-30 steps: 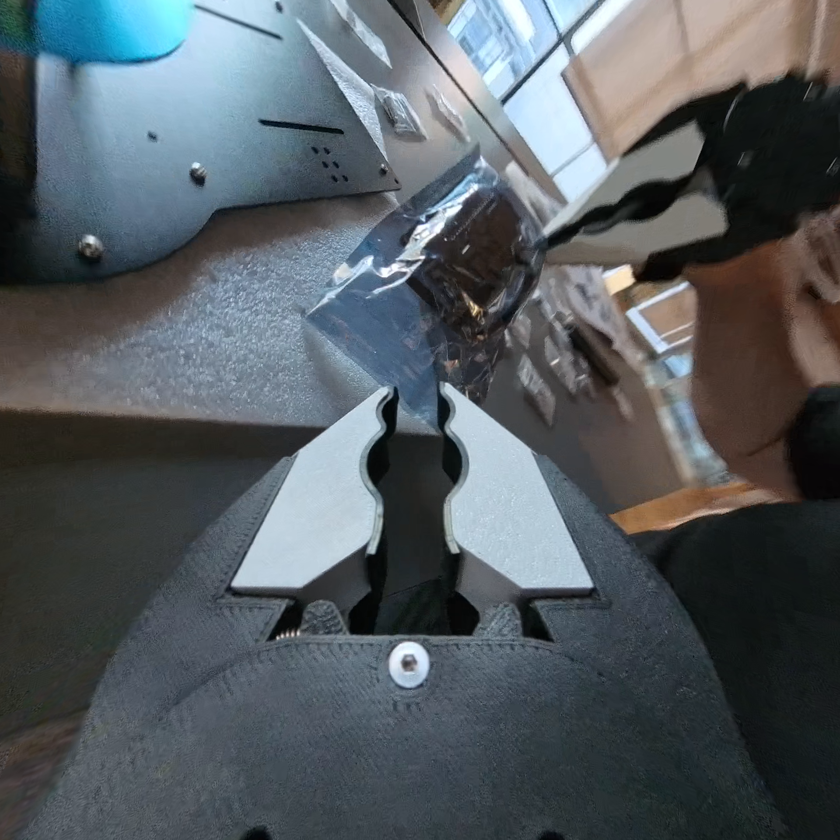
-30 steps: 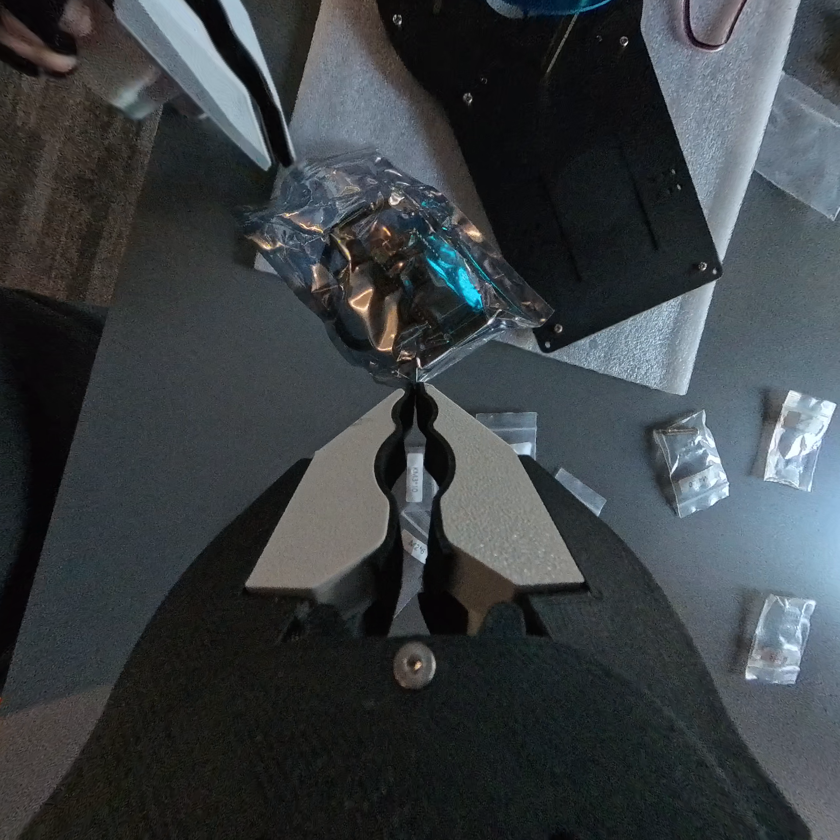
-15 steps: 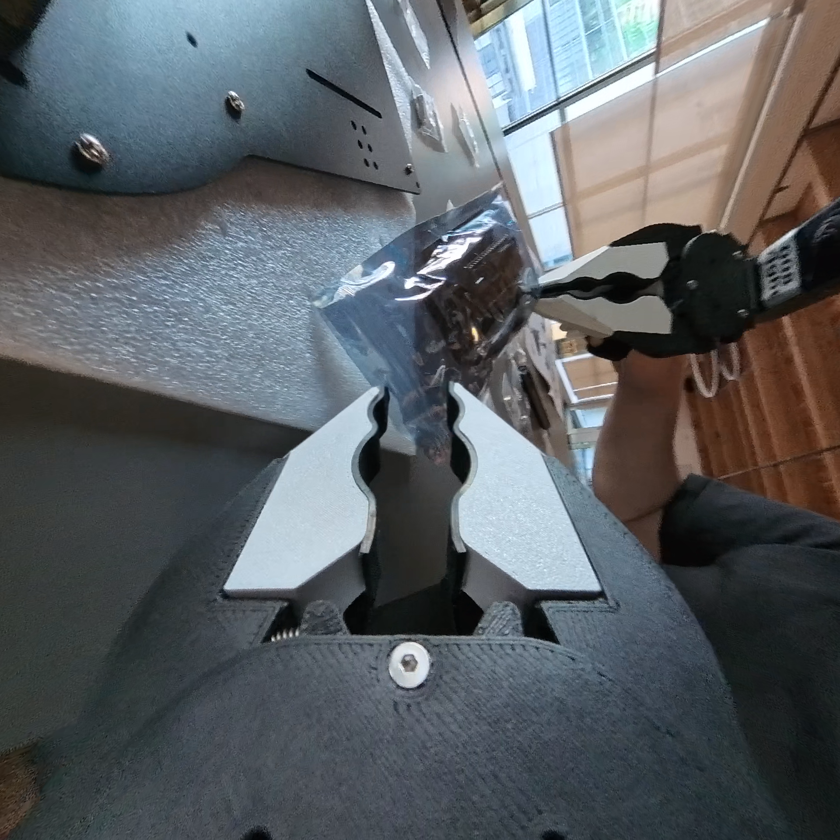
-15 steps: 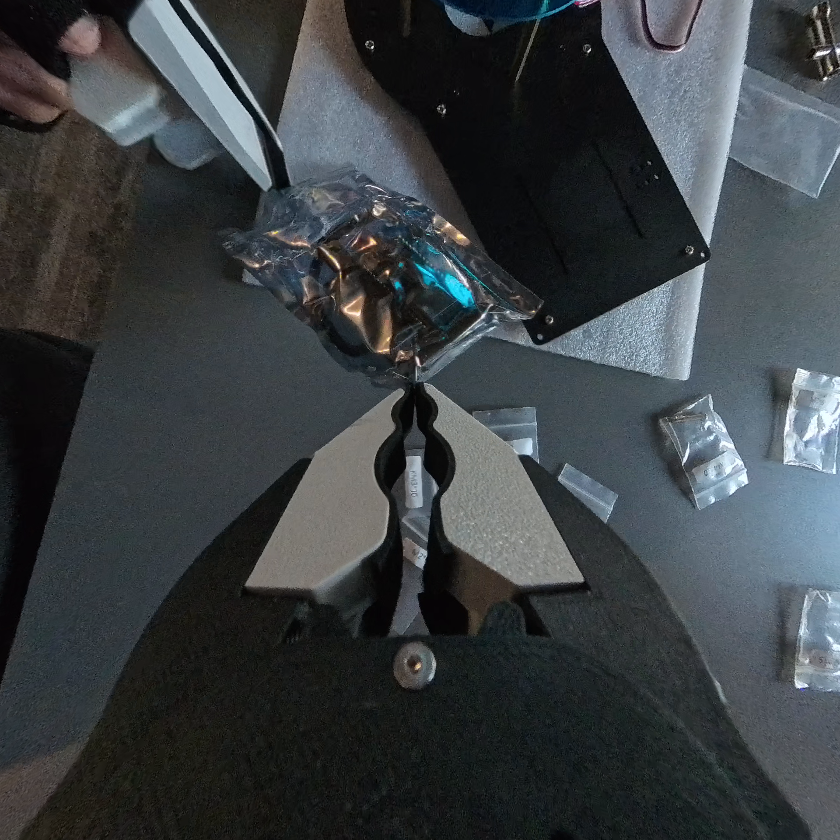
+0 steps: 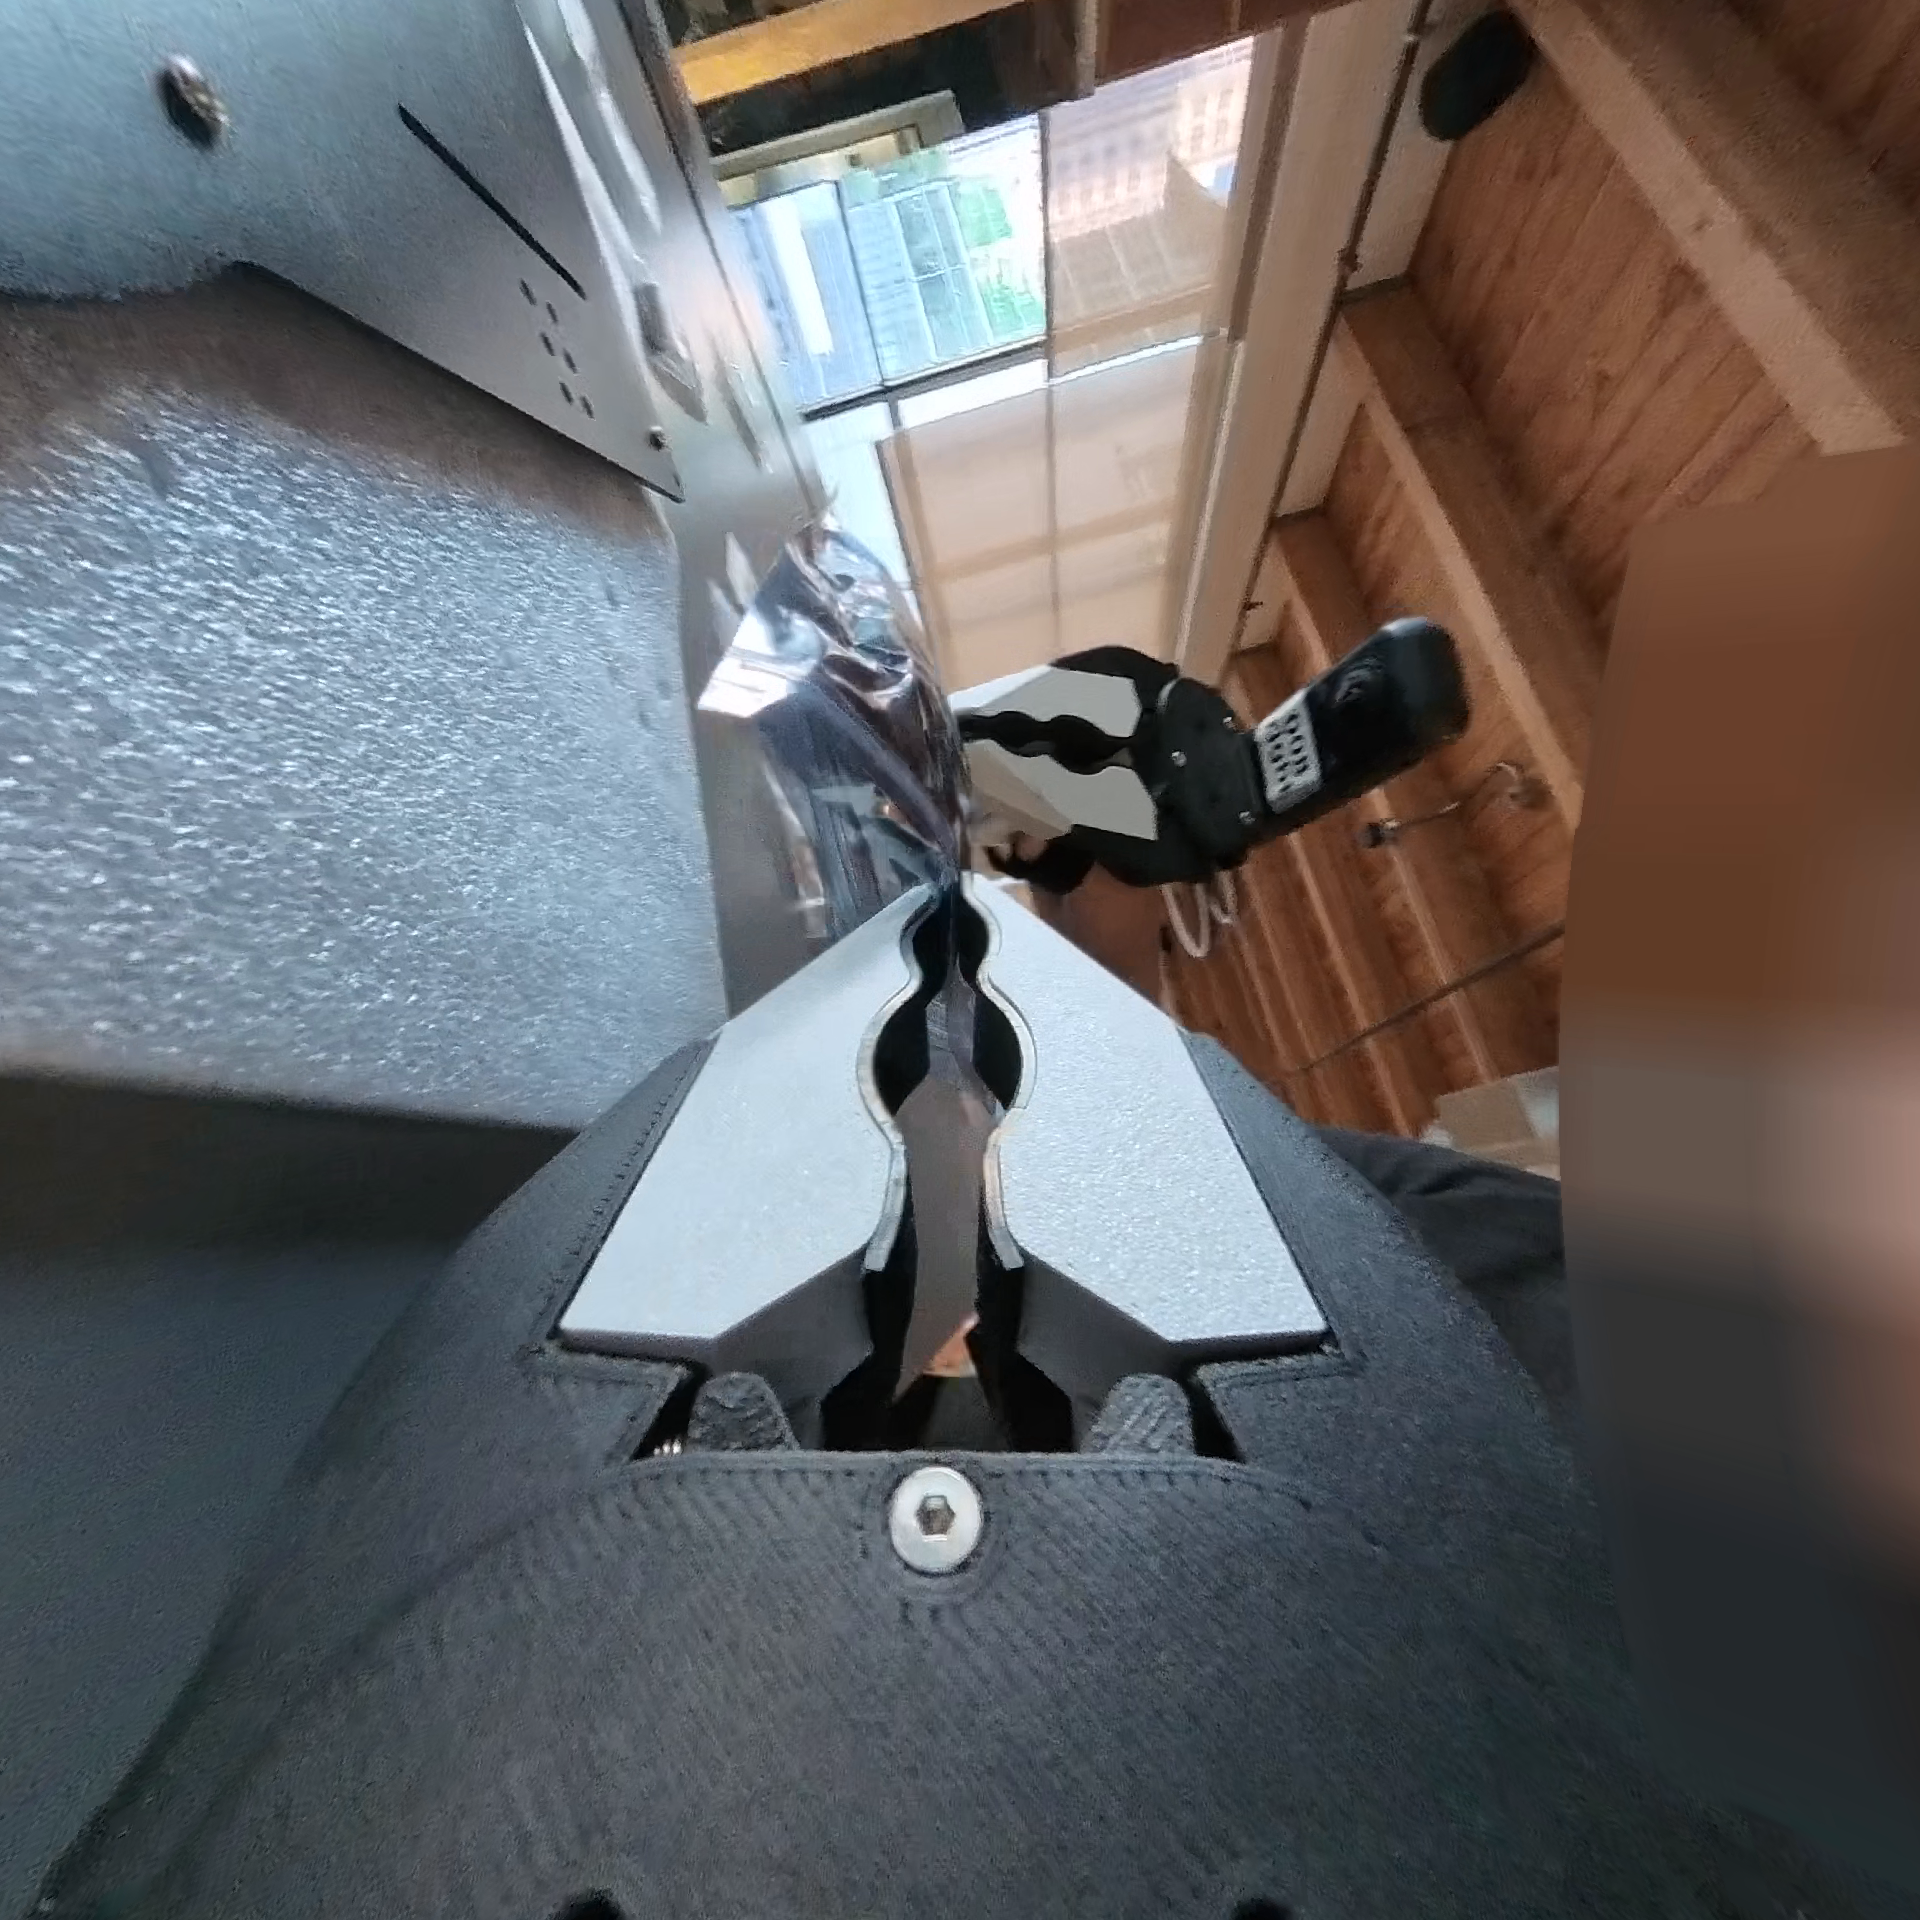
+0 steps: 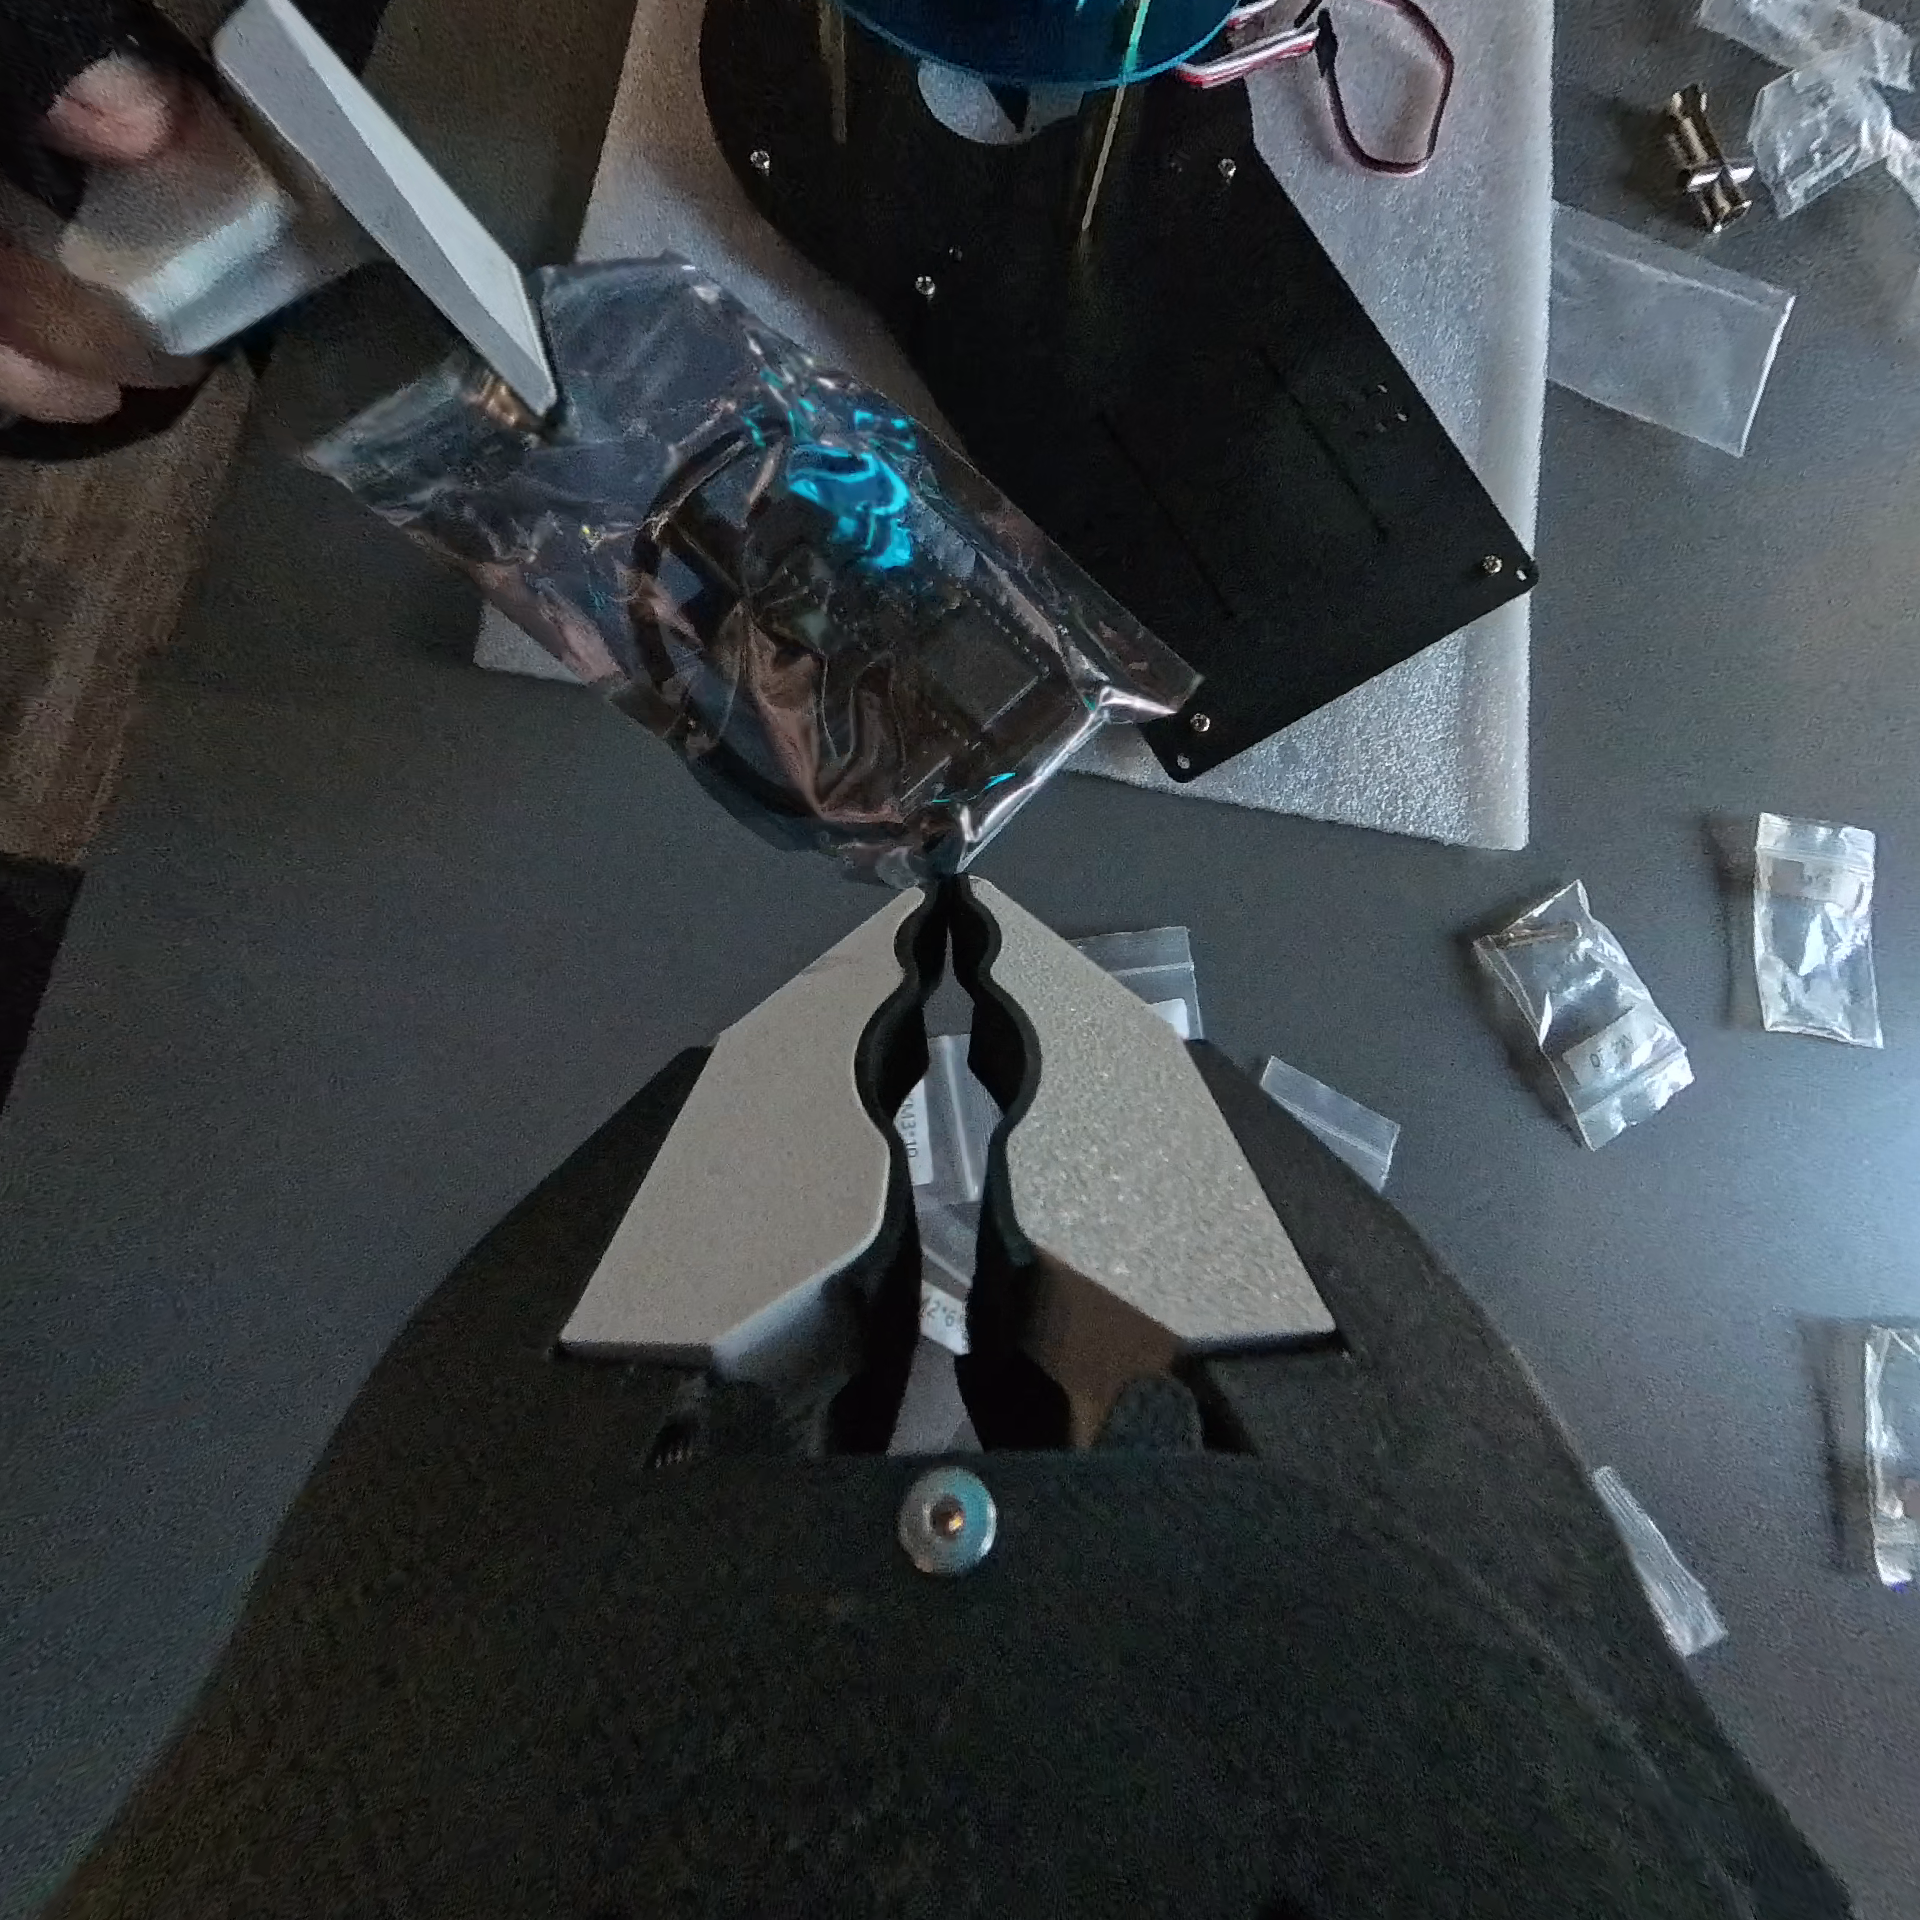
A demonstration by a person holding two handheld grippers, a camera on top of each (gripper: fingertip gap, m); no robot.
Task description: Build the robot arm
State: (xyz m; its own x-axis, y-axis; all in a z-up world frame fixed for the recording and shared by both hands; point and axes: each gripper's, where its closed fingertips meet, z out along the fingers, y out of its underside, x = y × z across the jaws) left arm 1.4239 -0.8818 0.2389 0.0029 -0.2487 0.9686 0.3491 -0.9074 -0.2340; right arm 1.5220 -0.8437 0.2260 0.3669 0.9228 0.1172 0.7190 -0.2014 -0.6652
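A shiny anti-static bag with a dark circuit board inside hangs stretched between both grippers, above the grey table and the foam sheet's near corner. My right gripper is shut on the bag's near corner. My left gripper comes in from the top left and is shut on the far end. In the left wrist view, my left gripper pinches the bag's edge, and my right gripper holds the other side.
A black metal plate lies on a white foam sheet, with a blue part at its far end. Several small clear bags and metal standoffs lie at the right. A hand holds the left gripper.
My left gripper's jaws have closed on the bag's edge. The bag is now pulled longer and flatter between the two grippers. The left gripper has tilted upward.
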